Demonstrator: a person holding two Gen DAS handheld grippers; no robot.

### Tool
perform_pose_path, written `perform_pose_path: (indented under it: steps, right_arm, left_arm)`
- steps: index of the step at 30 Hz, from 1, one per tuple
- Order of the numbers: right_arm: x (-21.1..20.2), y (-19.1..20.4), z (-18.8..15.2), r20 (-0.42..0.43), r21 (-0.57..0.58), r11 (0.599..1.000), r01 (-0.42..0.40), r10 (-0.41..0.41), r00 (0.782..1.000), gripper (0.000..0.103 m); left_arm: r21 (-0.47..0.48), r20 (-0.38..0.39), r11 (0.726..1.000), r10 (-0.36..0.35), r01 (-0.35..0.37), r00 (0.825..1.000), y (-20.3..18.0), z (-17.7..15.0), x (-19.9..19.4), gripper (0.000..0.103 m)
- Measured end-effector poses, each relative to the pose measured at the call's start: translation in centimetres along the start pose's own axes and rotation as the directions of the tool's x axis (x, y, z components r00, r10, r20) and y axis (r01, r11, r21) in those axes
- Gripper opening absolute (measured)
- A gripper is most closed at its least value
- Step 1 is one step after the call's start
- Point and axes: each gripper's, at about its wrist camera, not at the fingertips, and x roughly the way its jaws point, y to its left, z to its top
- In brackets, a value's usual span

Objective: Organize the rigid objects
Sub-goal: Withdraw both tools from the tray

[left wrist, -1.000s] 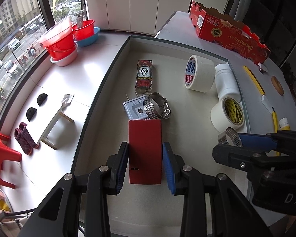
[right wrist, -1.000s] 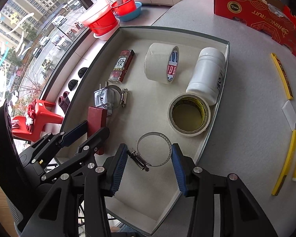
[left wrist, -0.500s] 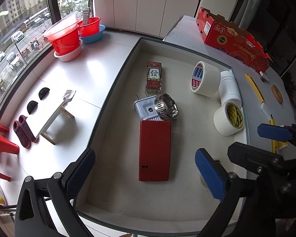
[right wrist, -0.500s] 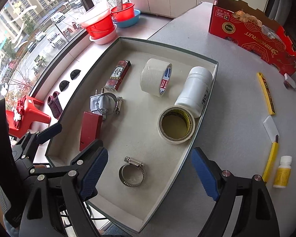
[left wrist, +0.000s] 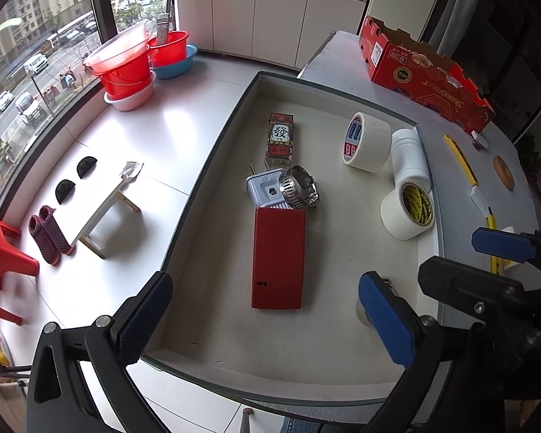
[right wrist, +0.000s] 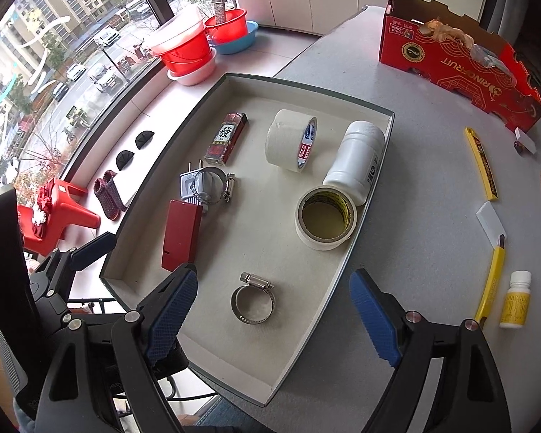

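Shallow grey-rimmed tray [right wrist: 375, 195] on the grey tabletop, most of the task's things already lying in it.

Left gripper [left wrist: 267, 324]: jaws spread wide, having just opened, nothing between the pads. The red box [left wrist: 278, 257] lies flat on the tray floor beyond the fingertips, untouched, in the left half of the tray.

Right gripper [right wrist: 274, 319]: jaws also wide after opening, pads clear of everything. The hose clamp [right wrist: 253, 301] lies flat on the tray floor between and just beyond the fingers, at the near end of the tray.

A second hose clamp [right wrist: 212, 184] leans on the white plug adapter [left wrist: 265, 187] just beyond the red box's far end. Further off: a red mahjong-print box [right wrist: 227, 138], a white tape roll on edge [right wrist: 292, 140], a white bottle on its side [right wrist: 357, 160] against the right wall, and a yellow-cored tape roll [right wrist: 326, 218] lying flat.

Still on the table, right of the tray: two yellow utility knives [right wrist: 481, 162] [right wrist: 490, 281] and a small yellow-labelled bottle [right wrist: 517, 299].

Handling, as judged: red box rigid, smooth-faced and probably light; best pinched across its long sides. Clamps are stiff steel bands, thin and slick; take them across the ring or at the screw housing. Small bottle likely light and tippy; grip the body, not the cap. Knives slim; pinch mid-handle across the narrow width.
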Motion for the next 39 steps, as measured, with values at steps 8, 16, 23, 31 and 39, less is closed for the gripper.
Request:
perform_pose_path:
  steps: [8,16,23,31,39]
  right_arm:
    - [-1.2,0.1,-0.9,0.016,0.004,1.000,-0.008,0.008,1.000,0.087]
    - [-2.4,-0.2,-1.8,0.038,0.017,1.000,-0.022,0.021,0.999,0.087]
    - [-3.4,-0.6,-2.9,0.059,0.026,0.999,-0.039,0.038,0.998,0.087]
    - [-4.7,-1.7,-4.2,0.089,0.050,0.997,-0.056,0.051,0.995,0.087]
    - [-6.6,-4.5,-6.4,0.133,0.107,0.991,-0.080,0.065,0.989,0.087]
  left_arm:
    - [0.013,0.009,1.000,0.017,-0.017,1.000,-0.9,-0.7,-1.1,0.103]
    - [0.031,0.021,0.999,0.036,-0.036,0.999,-1.7,-1.2,-2.4,0.103]
    - [0.056,0.027,0.997,0.057,-0.058,0.998,-2.8,-1.7,-3.4,0.103]
    - [0.086,0.032,0.994,0.068,-0.070,0.997,-4.6,-2.3,-4.1,0.103]
    - [0.115,0.031,0.992,0.053,-0.056,0.998,-7.1,-2.9,-5.1,0.103]
